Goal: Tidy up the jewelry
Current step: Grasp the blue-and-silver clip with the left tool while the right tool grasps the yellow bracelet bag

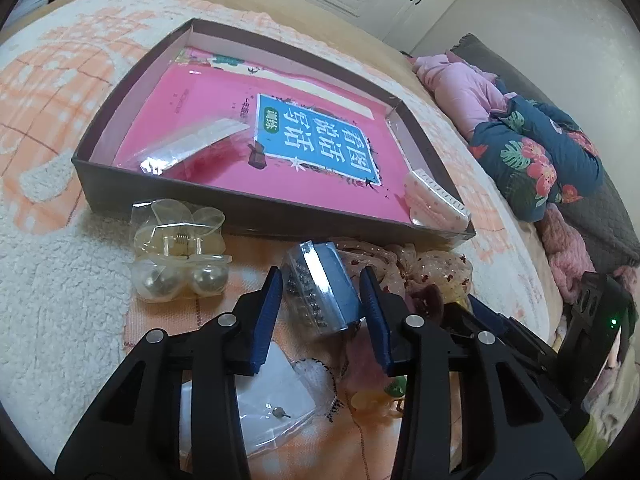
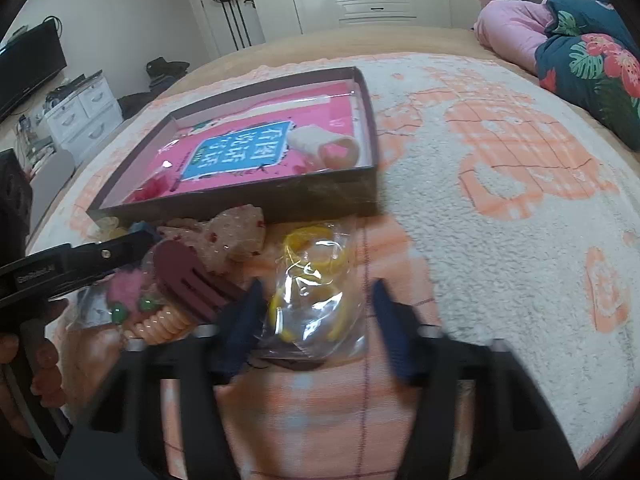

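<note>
- The left tongs (image 1: 320,288) pointed steeply down, blue pads on either side of a small clear packet (image 1: 320,284), the right pad at its edge, the left pad just beside it.
- The right tongs (image 2: 316,312) also tilted down, blurred, jaws standing part open around a clear bag (image 2: 316,300); contact could not be told.
- Fingers (image 2: 44,360) of a hand wrapped the left handle.

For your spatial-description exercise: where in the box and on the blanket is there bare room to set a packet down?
Free: the pink book cover in the box, left of the clear packet; the blanket right of the box. Crowded: the strip before the box, with the pearl clip, bows and bags.
</note>
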The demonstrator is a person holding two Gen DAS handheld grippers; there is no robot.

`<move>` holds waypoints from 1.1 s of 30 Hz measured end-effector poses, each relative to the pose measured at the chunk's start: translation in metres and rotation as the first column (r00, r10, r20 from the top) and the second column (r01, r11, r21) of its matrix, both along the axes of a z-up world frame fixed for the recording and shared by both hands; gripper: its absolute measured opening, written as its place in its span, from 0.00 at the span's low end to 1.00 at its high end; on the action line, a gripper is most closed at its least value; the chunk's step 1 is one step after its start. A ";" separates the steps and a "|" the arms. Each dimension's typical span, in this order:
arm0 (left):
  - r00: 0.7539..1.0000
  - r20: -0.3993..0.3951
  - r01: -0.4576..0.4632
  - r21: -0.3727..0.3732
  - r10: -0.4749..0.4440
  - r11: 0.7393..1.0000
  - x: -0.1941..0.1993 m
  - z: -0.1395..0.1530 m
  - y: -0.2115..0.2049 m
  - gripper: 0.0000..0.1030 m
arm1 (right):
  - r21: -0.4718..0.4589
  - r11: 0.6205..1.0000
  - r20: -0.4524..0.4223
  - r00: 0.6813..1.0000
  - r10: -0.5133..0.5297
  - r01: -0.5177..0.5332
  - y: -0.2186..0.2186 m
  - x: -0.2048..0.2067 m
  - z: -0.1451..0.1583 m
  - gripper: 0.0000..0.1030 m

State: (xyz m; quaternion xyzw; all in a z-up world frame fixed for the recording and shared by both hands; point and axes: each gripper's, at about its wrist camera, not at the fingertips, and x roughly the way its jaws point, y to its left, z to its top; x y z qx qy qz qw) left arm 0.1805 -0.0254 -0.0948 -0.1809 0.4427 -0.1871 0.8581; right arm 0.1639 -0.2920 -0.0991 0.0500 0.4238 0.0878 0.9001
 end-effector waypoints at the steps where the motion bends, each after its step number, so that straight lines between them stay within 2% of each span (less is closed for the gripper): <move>1: 1.000 0.006 -0.002 -0.002 0.002 1.000 -0.001 0.001 0.001 0.27 | 0.004 1.000 0.000 1.000 0.001 -0.001 -0.001 0.000 0.000 0.42; 4: 0.999 0.034 -0.004 -0.002 0.004 1.000 -0.005 0.007 0.004 0.22 | -0.007 1.000 0.014 1.000 -0.017 0.017 -0.006 -0.005 0.002 0.42; 14: 0.990 0.142 0.000 0.024 -0.003 1.000 -0.021 0.034 0.008 0.20 | -0.027 0.998 0.107 0.993 -0.049 0.052 -0.021 -0.028 0.020 0.41; 21: 0.981 0.196 -0.024 0.055 0.012 0.998 -0.028 0.048 0.017 0.19 | -0.040 0.999 0.209 0.978 0.009 0.000 -0.011 -0.043 0.039 0.41; 33: 0.967 0.248 -0.070 0.043 0.057 0.997 -0.029 0.059 0.038 0.19 | -0.081 0.993 0.273 0.956 0.107 -0.088 0.016 -0.049 0.055 0.41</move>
